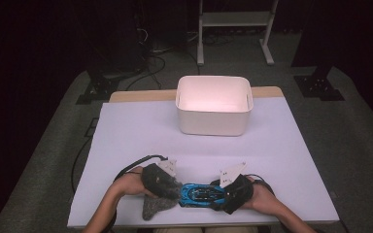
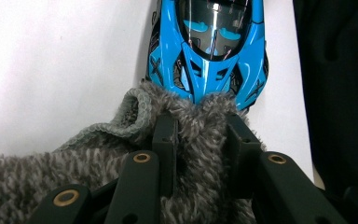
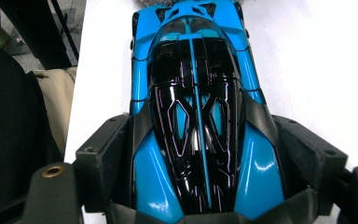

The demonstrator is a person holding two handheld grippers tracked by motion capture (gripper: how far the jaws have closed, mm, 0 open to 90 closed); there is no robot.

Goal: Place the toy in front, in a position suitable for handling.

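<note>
The right gripper (image 1: 223,193) is clamping the rear flanks of the glossy blue and black toy sports car (image 1: 201,194), which is sitting on the white table (image 1: 141,126) near its front edge, between the two hands. The left gripper (image 1: 167,187) is pinching a fold of fuzzy grey knitted cloth (image 2: 98,158) and pressing it against the car's nose. The likeliest trouble, as I judge it, is that the slick bodywork is offering little purchase, so a hard rub could be squirting the car out of the jaws or twisting it sideways. The loose cloth is also lying close to the wheels, where it could be snagging. The white plastic tub (image 1: 213,104) is standing well apart.
</note>
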